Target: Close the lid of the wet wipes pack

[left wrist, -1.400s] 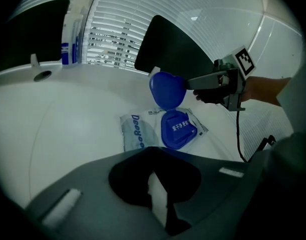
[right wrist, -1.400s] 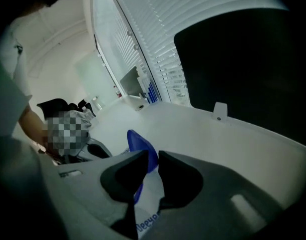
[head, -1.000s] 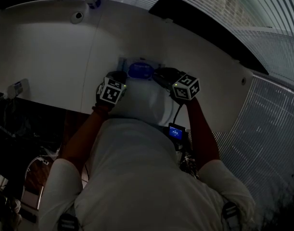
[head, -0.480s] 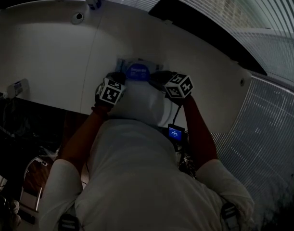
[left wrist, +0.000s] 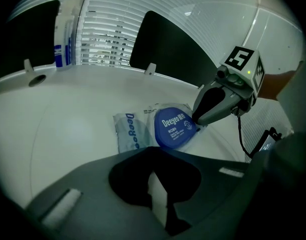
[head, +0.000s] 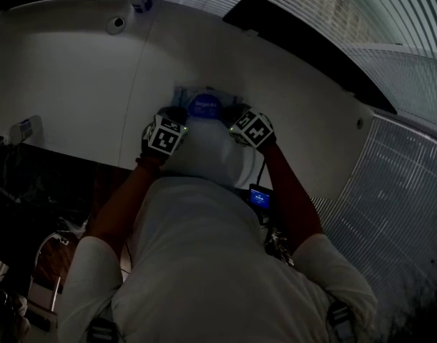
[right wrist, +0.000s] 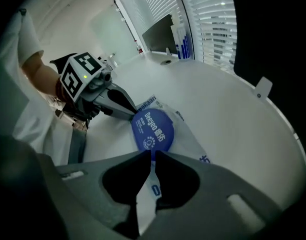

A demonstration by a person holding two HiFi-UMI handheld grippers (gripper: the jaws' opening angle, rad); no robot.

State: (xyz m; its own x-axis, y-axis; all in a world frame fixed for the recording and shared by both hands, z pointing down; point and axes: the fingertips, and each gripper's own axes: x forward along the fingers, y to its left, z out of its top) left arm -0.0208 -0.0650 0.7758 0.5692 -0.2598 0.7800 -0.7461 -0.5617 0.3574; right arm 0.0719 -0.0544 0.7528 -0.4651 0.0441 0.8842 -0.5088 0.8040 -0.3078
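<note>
Both pointing steeply down, tips near each other. My left gripper [right wrist: 130,114]: fingers together. My right gripper [left wrist: 195,122]: fingers have just been closing, thin slit left, nothing pinched between.

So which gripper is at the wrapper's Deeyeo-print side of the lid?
The left gripper: its tips sit beside the wrapper's Deeyeo print, at the blue lid's edge. The right gripper is at the opposite rim, jaws just closing, nothing between them.
</note>
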